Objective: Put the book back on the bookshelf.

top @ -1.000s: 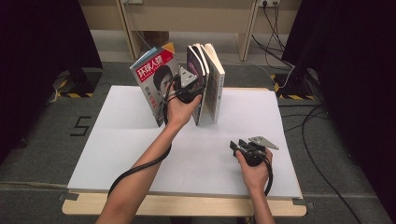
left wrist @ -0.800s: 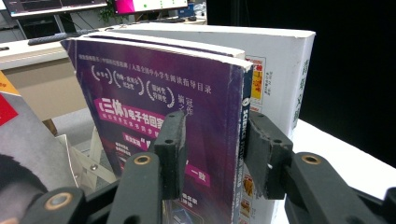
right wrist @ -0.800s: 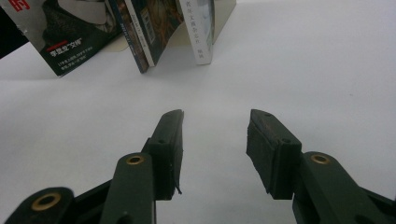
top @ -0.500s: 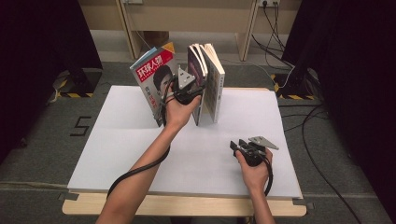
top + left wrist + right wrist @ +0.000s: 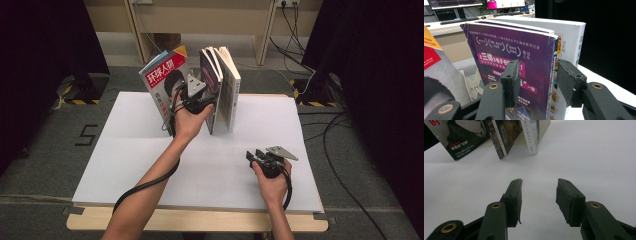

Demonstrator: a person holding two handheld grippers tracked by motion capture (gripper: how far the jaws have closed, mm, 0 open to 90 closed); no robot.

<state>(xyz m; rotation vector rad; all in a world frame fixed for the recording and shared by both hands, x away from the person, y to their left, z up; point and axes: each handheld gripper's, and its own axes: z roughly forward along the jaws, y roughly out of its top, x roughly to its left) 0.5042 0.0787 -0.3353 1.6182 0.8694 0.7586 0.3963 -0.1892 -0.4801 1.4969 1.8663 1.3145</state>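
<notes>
Three upright books stand on my white table (image 5: pixel 150 165) from above, my left gripper (image 5: pixel 537 82) shows its jaws just opening around the purple-covered paperback (image 5: pixel 524 62), and my right gripper (image 5: pixel 538 200) rests spread, empty.

Each hand-held gripper (image 5: pixel 199 102) has 2 black jaws, brass rivets, grey triangular plate, black cable.
</notes>
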